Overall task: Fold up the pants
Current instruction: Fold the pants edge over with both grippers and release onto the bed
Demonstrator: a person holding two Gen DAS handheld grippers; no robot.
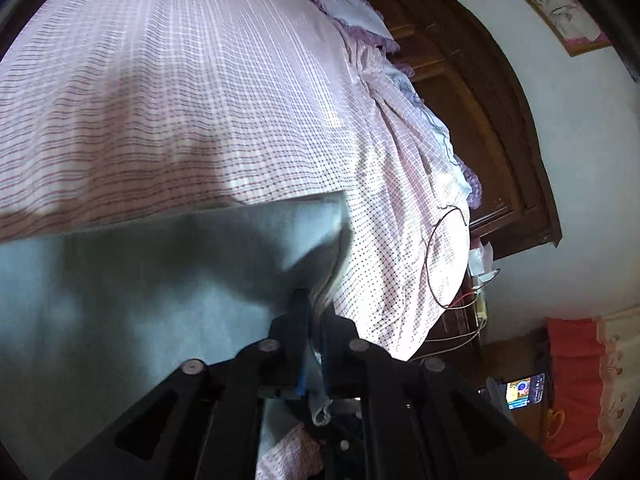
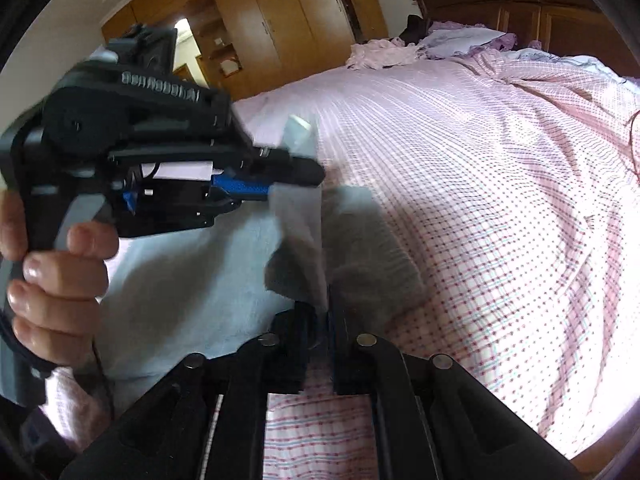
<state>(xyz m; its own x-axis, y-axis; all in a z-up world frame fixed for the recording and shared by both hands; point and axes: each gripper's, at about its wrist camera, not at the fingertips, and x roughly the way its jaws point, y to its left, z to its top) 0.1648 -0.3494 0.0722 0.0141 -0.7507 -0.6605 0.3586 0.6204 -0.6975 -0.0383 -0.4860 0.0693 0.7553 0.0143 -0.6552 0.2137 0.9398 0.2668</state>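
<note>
Pinching pale blue cloth, the left tongs [image 1: 314, 312] sit nearly together on a raised edge of the pants [image 1: 140, 280], and a strip of fabric runs back between the jaws toward the camera. The left view is blurred around the tips. The pants lie spread on the bed [image 1: 180, 100] just under and ahead of these tongs, mostly to their left side, with a dark shadow across them.

The right wrist view shows the right tongs [image 2: 322, 320] clamped on another fold of the same pale blue pants [image 2: 192, 272], the cloth rising in a peak just ahead of the tips. Only this view shows the left tongs [image 2: 296, 178] from the side, ahead and to the left, gripping the cloth edge, with a hand [image 2: 52, 272] wrapped around their handle.

Beyond both pairs of tongs stretches the pink checked bedsheet. Further ahead, the right view shows a heap of pink clothes [image 2: 380, 54] and a purple frilled pillow [image 2: 464, 38] against the wooden headboard [image 2: 520, 8], with a wooden wardrobe [image 2: 280, 20] far to the left. The left view alone shows a thin red cord [image 1: 430, 264] looping over the bed's edge to the right, a framed picture [image 1: 560, 12] on the wall, and a lit screen [image 1: 524, 390] low at the right.
</note>
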